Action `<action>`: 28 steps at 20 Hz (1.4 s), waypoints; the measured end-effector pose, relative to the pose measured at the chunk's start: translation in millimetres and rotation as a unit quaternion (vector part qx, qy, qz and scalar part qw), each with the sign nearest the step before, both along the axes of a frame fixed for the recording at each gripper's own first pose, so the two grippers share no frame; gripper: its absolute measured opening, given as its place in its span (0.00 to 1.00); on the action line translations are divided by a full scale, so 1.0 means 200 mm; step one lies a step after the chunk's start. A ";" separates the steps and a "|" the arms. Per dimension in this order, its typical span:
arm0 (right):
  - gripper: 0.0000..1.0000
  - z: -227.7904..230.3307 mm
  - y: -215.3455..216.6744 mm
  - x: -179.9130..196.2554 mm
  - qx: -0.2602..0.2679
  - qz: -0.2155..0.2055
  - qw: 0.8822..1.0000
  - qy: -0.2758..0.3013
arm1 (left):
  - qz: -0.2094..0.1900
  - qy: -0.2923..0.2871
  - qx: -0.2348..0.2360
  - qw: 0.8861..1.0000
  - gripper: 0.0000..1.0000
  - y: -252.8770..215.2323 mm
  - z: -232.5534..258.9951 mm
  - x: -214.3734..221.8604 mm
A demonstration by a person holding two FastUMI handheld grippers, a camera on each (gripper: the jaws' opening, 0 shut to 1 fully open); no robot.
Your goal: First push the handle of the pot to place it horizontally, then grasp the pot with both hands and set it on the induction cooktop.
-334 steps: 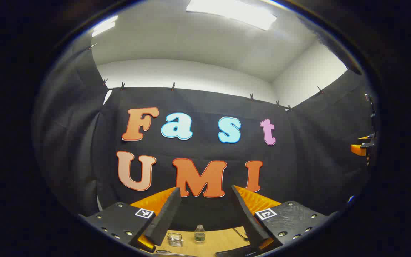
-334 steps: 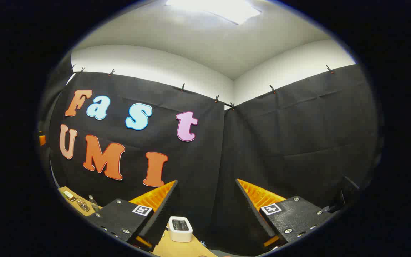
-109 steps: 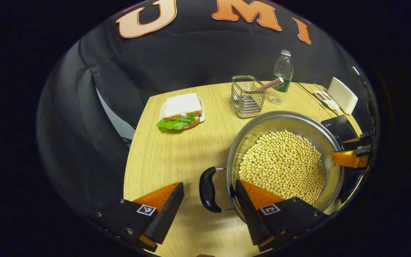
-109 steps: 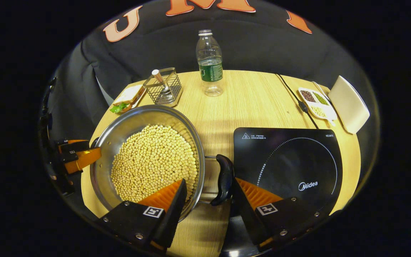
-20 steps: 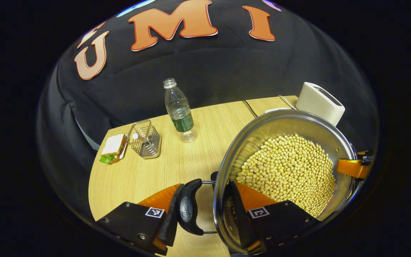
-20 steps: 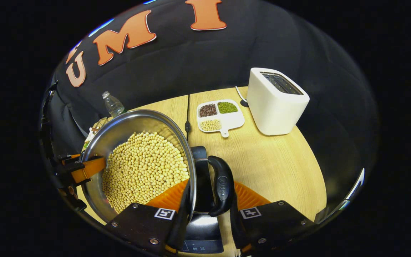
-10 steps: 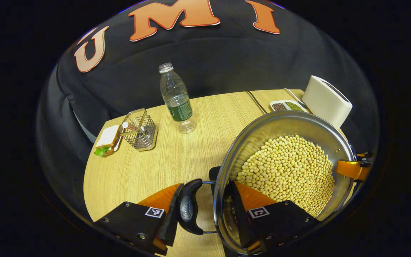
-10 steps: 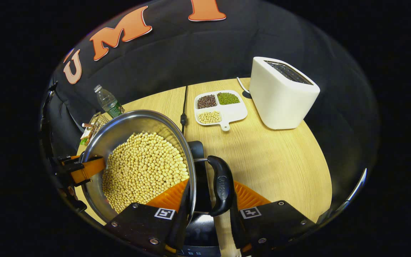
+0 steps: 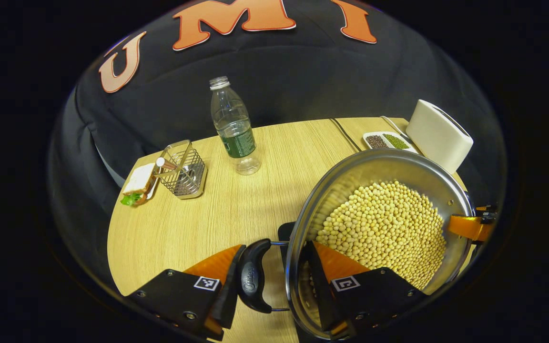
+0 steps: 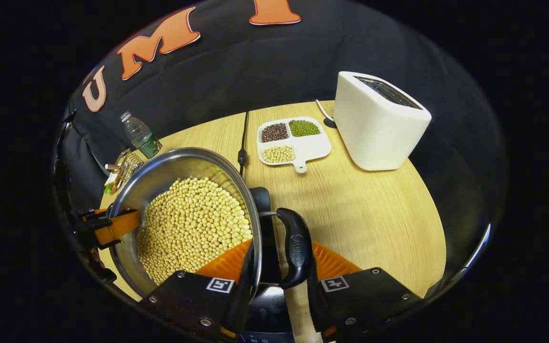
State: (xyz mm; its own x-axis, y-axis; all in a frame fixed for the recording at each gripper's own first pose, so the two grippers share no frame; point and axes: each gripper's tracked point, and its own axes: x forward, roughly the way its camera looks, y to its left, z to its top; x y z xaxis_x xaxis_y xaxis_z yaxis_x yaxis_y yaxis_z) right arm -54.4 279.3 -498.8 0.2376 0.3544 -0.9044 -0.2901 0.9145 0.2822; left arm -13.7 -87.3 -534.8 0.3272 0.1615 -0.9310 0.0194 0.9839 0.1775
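Note:
A steel pot [image 9: 332, 190] full of soybeans [image 9: 384, 228] is held between both grippers. My left gripper [image 9: 274, 247] is shut on the pot's left side, one finger outside its black handle [image 9: 251, 278] and the other inside the wall. My right gripper [image 10: 279, 252] is shut on the other side of the pot [image 10: 169, 167], clamping the black handle [image 10: 296, 247] and the rim. The black induction cooktop [image 10: 266, 221] lies directly under the pot, one corner [image 9: 285, 232] showing. I cannot tell whether the pot touches it.
A water bottle [image 9: 234, 128], a wire basket [image 9: 181, 169] and a sandwich [image 9: 136, 183] stand at the table's back left. A white toaster [image 10: 379, 121], a divided dish of beans [image 10: 293, 138] and a black cable [image 10: 243, 138] are behind the cooktop on the wooden table [image 10: 374, 214].
Both grippers keep their hold on the pot. Both views have tilted a little further down and the table things have shifted slightly; less of the cooktop shows under the pot.

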 end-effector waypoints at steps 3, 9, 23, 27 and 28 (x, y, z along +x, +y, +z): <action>0.52 0.00 0.01 0.02 0.001 -0.005 1.000 -0.005 | 0.000 0.000 -0.007 1.000 0.70 0.01 0.00 0.00; 0.66 0.01 0.00 0.03 -0.030 0.019 0.998 -0.047 | 0.001 0.008 -0.004 1.000 0.76 -0.02 0.02 -0.02; 0.92 0.86 0.00 0.26 0.063 0.011 0.964 -0.259 | 0.032 -0.188 0.037 0.981 0.91 0.10 0.95 0.19; 0.93 1.27 0.07 0.28 0.188 -0.034 0.935 -0.300 | 0.051 -0.294 0.039 0.954 0.93 0.12 1.42 0.27; 0.93 1.34 0.06 0.26 0.212 -0.047 0.929 -0.301 | 0.052 -0.312 0.044 0.948 0.92 0.12 1.50 0.27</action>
State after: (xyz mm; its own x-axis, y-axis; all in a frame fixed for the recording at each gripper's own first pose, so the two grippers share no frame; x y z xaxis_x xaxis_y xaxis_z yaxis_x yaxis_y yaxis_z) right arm -1.5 291.4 -229.9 0.7019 0.6007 -0.3828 -0.4368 0.7875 0.4348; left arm 40.1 -63.0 -233.8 0.7873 0.2905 -0.5439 -0.2120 0.9558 0.2035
